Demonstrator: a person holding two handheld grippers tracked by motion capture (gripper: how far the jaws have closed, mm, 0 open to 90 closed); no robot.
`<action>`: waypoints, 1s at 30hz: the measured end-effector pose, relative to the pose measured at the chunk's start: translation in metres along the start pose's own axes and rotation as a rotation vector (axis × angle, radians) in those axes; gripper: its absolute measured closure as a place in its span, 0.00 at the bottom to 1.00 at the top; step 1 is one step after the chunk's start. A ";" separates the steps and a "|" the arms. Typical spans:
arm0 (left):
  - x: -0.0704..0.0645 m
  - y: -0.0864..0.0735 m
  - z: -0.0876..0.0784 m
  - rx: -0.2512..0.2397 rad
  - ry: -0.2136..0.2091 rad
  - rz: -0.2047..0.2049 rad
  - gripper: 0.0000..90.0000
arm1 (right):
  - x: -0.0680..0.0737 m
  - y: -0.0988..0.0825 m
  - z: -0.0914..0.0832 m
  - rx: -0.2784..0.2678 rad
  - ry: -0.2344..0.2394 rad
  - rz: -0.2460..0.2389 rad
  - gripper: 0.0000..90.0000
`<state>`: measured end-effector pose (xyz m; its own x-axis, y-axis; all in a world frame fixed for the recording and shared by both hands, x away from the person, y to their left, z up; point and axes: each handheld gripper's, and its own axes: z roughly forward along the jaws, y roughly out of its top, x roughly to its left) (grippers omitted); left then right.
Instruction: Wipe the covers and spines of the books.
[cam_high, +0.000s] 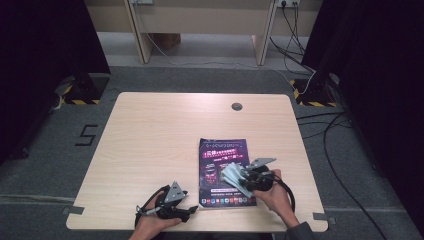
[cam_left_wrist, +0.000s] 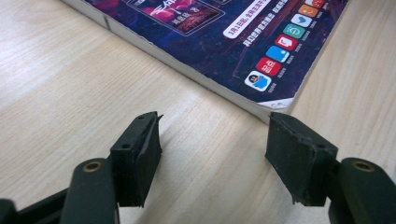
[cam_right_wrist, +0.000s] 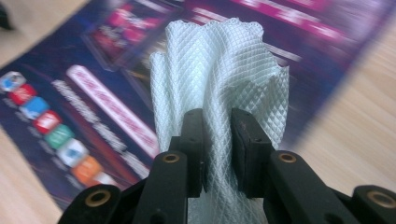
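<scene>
A dark purple magazine (cam_high: 224, 170) lies flat on the wooden table (cam_high: 150, 135), right of centre near the front. My right gripper (cam_high: 239, 176) hovers over its lower right part, shut on a folded white cloth (cam_high: 233, 175) with a diamond weave. In the right gripper view that cloth (cam_right_wrist: 219, 74) fans out above the pinching jaws of the right gripper (cam_right_wrist: 217, 144), with the magazine (cam_right_wrist: 93, 93) blurred behind. My left gripper (cam_high: 192, 209) rests low on the table at the front, just left of the magazine's near corner (cam_left_wrist: 275, 105). The left gripper (cam_left_wrist: 212, 154) stands open with only bare wood between its jaws.
A round grommet (cam_high: 236, 106) sits at the table's far edge. Cables (cam_high: 325, 130) run across the grey floor on the right. Dark curtains flank both sides, and a wooden desk frame (cam_high: 200, 25) stands beyond the table.
</scene>
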<state>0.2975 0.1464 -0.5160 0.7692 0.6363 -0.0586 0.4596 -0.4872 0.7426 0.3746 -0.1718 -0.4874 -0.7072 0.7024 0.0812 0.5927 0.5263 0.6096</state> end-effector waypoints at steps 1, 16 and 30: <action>0.001 0.000 0.000 0.000 0.004 0.002 0.38 | -0.007 -0.004 -0.004 0.000 -0.009 0.022 0.85; 0.011 0.000 0.003 0.001 0.049 -0.006 0.26 | 0.012 0.001 0.003 -0.008 0.003 -0.029 0.86; 0.016 -0.001 0.004 -0.013 0.052 -0.005 0.24 | 0.086 0.027 0.036 -0.011 0.169 -0.163 0.86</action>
<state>0.3108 0.1550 -0.5202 0.7430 0.6687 -0.0280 0.4573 -0.4766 0.7509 0.3434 -0.0799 -0.4924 -0.8483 0.5177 0.1112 0.4618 0.6206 0.6337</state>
